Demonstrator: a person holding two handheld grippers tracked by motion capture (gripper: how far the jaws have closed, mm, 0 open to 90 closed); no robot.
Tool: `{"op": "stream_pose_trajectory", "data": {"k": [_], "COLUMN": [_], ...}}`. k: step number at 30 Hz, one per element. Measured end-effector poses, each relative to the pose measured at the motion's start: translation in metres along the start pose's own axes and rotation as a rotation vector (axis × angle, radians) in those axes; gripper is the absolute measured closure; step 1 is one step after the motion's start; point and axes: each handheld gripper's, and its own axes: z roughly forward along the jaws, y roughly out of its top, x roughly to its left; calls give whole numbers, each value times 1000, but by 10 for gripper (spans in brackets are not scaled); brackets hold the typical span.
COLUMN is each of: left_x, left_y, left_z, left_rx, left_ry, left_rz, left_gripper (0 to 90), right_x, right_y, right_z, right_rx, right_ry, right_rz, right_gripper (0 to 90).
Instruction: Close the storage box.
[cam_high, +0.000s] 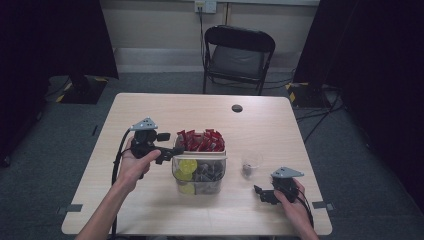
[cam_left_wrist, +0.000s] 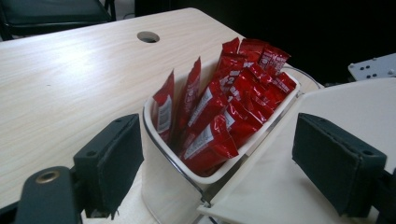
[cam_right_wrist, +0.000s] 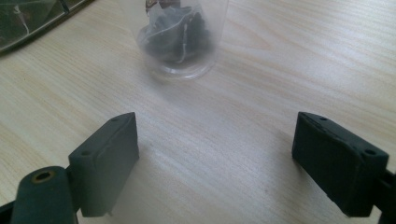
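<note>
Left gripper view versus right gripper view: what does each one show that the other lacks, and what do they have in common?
The left gripper view has red foil sachets standing packed in a white compartment of the clear plastic organiser box, with the left claw open around its corner. The right gripper view has a small clear plastic cup holding a dark tea bag, ahead of the open right claw. Both show the pale wooden table and black padded jaws spread wide, gripping nothing.

Red sauce packets (cam_left_wrist: 224, 112) upright, packed in white compartment (cam_left_wrist: 161, 154) at far end of clear organizer box (cam_high: 199, 172), mid-tabletop.
</note>
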Motion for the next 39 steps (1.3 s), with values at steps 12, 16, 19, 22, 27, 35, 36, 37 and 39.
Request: {"op": "stream_pose_trajectory", "data": {"k": [12,16,19,22,27,35,36,37,39], "left_x": [-1,1,0,0,0,0,0,0,0], "left_y": [-10,-13,-15,-18,-22,-28,-28,-28,-29], "left_z": [-1,3,5,7,10,17,17,17,16], "left_rx": [41,50,57,66,85,115,118,120,112], "left_ry": [17,10,7,12,24,21,21,26,34], "left_rz": [7,-10,-16,-24,-18,-12,-11,-13,-12], "left_gripper": [157,158,158,158,158,153,153,153,154], "right_x": [0,0,0,0,0,0,0,0,0], "right_y": [0,0,0,0,0,0,0,0,0], "right_z": [0,0,0,0,0,0,0,0,0], "right_rx": [0,0,0,1,1,2,2,1,2], "right_ry": [0,0,0,1,3,3,3,3,3], "right_rz": [0,0,0,0,-1,-1,-1,-1,-1], "right_gripper": [143,143,143,141,140,139,139,139,139]}}
